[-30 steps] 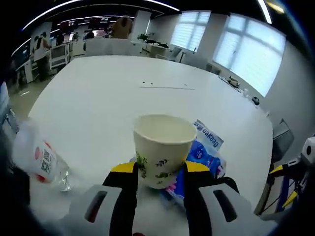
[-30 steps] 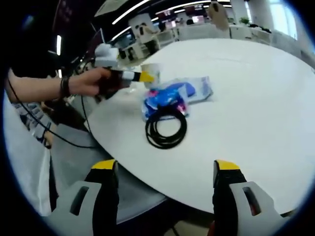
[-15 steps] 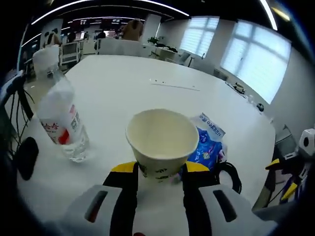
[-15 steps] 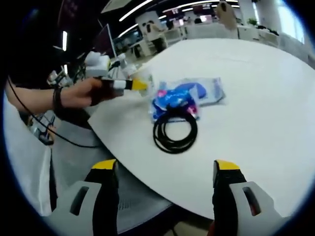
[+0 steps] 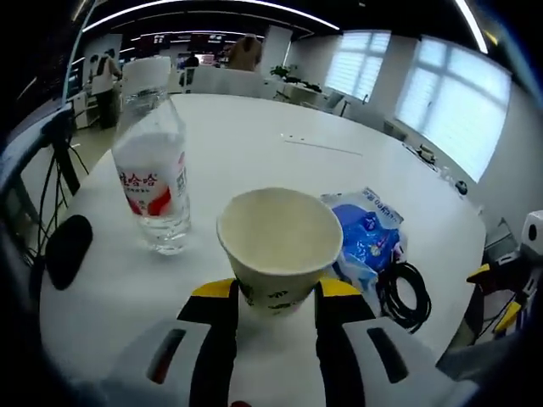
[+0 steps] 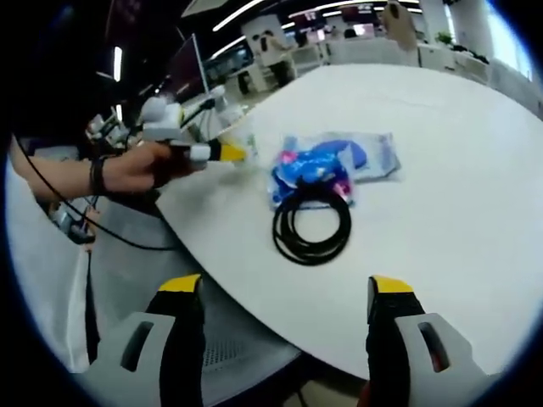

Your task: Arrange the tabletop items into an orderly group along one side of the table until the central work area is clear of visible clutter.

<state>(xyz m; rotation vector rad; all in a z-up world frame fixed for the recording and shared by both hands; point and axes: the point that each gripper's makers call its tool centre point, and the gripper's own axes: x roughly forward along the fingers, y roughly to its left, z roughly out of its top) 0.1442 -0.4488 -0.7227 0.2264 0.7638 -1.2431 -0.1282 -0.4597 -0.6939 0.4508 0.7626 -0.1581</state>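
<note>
Paper cup [image 5: 280, 246] clamped in left tool [image 5: 276, 297], bottle [image 5: 155, 170] beside, right tool [image 6: 287, 292] spread wide, off the table [image 6: 458, 212]

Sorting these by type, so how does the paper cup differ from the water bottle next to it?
The paper cup is short, wide and open-topped; the water bottle is tall, narrow and clear. The cup sits between the left gripper jaws; the bottle stands free. Both are upright.

One paper cup [image 5: 280, 248], one water bottle [image 5: 155, 166], one blue plastic packet [image 5: 367, 240], one black cable coil [image 5: 405, 294], all counted near the table [image 5: 254, 144] edge
</note>
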